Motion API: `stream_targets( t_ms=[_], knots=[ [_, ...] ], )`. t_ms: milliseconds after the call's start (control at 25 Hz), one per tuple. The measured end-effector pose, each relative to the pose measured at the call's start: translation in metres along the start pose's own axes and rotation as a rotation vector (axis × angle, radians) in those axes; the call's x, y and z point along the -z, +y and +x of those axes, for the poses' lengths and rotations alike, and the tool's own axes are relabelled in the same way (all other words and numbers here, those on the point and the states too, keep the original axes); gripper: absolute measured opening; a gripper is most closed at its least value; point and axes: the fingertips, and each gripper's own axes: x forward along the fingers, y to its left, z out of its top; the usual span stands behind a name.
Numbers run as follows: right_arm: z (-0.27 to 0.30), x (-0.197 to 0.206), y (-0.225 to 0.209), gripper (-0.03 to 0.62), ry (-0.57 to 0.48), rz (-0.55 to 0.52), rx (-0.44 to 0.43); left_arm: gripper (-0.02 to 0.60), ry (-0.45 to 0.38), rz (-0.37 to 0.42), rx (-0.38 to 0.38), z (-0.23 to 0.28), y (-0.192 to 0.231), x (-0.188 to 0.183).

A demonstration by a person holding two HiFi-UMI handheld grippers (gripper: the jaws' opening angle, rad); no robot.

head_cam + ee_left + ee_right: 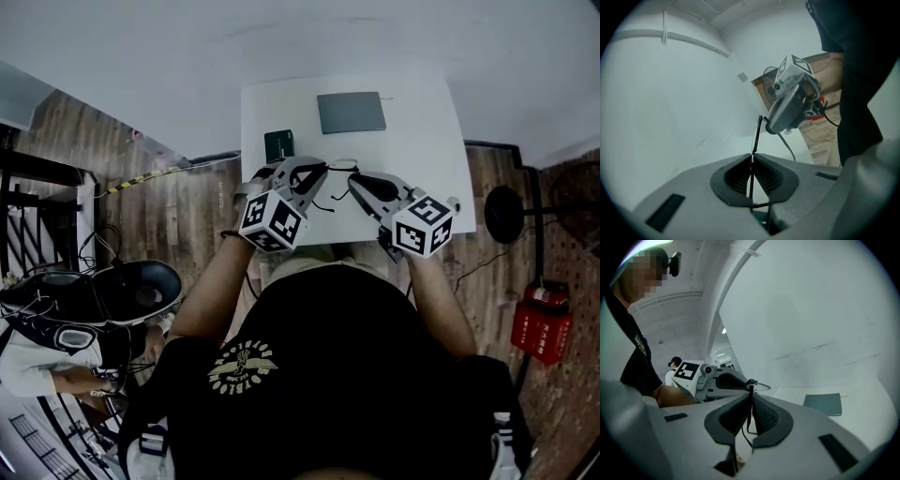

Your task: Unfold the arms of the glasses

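Thin black-framed glasses (337,181) hang above the white table (427,141) between my two grippers. My left gripper (317,170) comes in from the left, and its pads (740,174) are shut on one slim black arm (756,136) of the glasses. Facing it from the right, my right gripper (355,181) is shut on another thin black part of the frame (750,401) between its pads (765,417). A lens rim (760,386) shows just beyond those jaws, next to the left gripper (746,382). In the left gripper view the right gripper (770,127) meets the arm's far end.
A grey flat case (351,112) lies at the table's far side, also seen as the case (823,404) in the right gripper view. A small dark object (278,145) sits behind the left gripper. A red fire extinguisher (541,319) and a black stand (502,214) are on the floor right.
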Motion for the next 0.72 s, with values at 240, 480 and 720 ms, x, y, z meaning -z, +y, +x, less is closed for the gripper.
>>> stream_targets(
  t_ms=[240, 480, 720],
  knots=[
    [-0.007, 0.011, -0.002, 0.015, 0.073, -0.014, 0.001, 0.021, 0.056, 0.072, 0.033, -0.003, -0.006, 0.005],
    [-0.008, 0.020, -0.002, 0.014, 0.110, -0.002, -0.005, 0.021, 0.065, 0.087, 0.045, -0.004, -0.011, 0.010],
    [-0.010, 0.027, -0.002, 0.014, 0.156, 0.002, -0.014, 0.021, 0.070, 0.104, 0.056, -0.008, -0.017, 0.011]
  ],
)
